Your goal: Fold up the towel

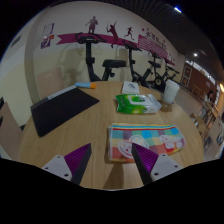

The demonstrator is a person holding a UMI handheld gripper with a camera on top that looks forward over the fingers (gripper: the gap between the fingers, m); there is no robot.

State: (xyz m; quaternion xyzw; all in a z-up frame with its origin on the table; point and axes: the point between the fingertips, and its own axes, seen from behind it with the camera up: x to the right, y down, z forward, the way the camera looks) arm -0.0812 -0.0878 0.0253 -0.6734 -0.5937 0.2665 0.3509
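A colourful printed towel (pixel 147 141) lies flat on the wooden table (pixel 90 125), just ahead of my fingers and a little to the right. My gripper (pixel 112 162) is open and empty, held above the table. The left finger's purple pad (pixel 72 158) is over bare wood. The right finger's pad (pixel 152 160) overlaps the towel's near edge in the view. Nothing stands between the fingers.
A black mat (pixel 62 108) lies on the table at the left. Green and white packets (pixel 134 102) lie beyond the towel, with another green packet (pixel 130 88) and a white cup (pixel 171 92) farther back. Exercise bikes (pixel 110 68) stand by the far wall.
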